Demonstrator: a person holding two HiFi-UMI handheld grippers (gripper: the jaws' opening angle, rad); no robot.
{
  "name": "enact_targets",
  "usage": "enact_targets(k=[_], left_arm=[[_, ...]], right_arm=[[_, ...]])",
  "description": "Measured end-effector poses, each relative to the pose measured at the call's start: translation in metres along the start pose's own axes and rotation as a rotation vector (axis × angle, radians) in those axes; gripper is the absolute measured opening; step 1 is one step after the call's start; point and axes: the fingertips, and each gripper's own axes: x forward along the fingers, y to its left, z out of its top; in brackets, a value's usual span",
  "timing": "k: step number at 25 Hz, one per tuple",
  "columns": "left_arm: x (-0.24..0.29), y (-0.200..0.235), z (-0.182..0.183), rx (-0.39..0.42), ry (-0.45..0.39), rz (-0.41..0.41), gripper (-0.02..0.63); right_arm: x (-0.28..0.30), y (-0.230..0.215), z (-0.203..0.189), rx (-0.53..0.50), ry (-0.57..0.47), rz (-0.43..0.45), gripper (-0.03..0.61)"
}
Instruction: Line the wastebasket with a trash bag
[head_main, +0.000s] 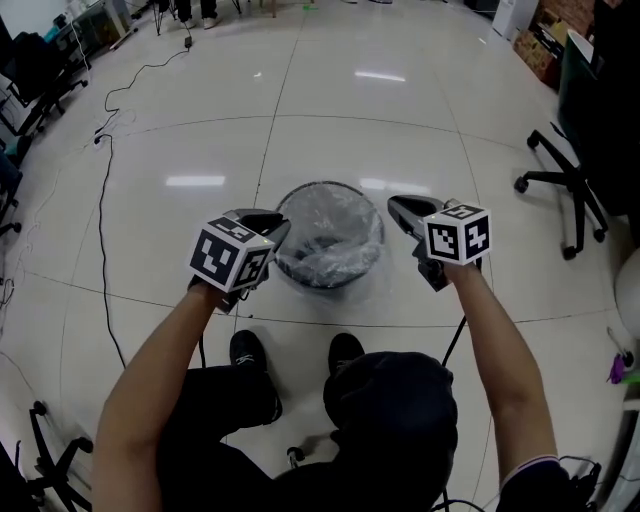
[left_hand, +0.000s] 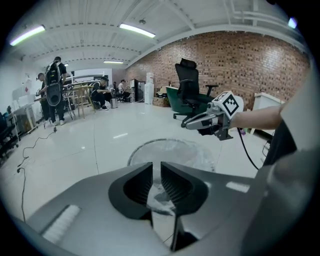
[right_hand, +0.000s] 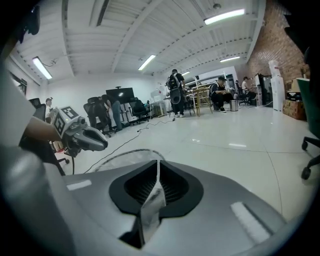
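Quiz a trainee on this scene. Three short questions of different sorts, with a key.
1. In the head view, on which side of the wastebasket does the chair stand?
2. True or false: the bag lies flat on the floor, far from the wastebasket.
3. What is pinched in the right gripper? A) a cup B) clear bag film C) nothing

Key: 1. The right. 2. False: it sits inside the wastebasket. 3. B.
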Motion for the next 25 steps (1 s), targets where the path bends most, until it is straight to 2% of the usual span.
enact_targets(k=[5,11,15,20,25], left_arm=[[0.017,-0.041,0.008,0.029,0.007,-0.045,0.061],[0.046,-0.064,0.013,0.034,0.009,-0.085,0.061],[0.068,-0.079,-0.005,0.066,0.079,-0.123,0.061],[0.076,-0.097,-0.023,0.129,0.173,-0.217,0.06],[0.08,-0.103,-0.027,0.147,0.21,-0.265,0.058]], right_arm=[[0.008,0.045,-0.008,-0.036,0.09,0.067,0.018],[0.028,0.067,-0.023,-0.12,0.196,0.076,0.017],[0.029,0.068,-0.042,-0.182,0.267,0.086,0.014],[0.026,0.063,-0.058,-0.193,0.284,0.091,0.008],[0.022,0.056,-0.063,-0.165,0.238,0.075,0.003]])
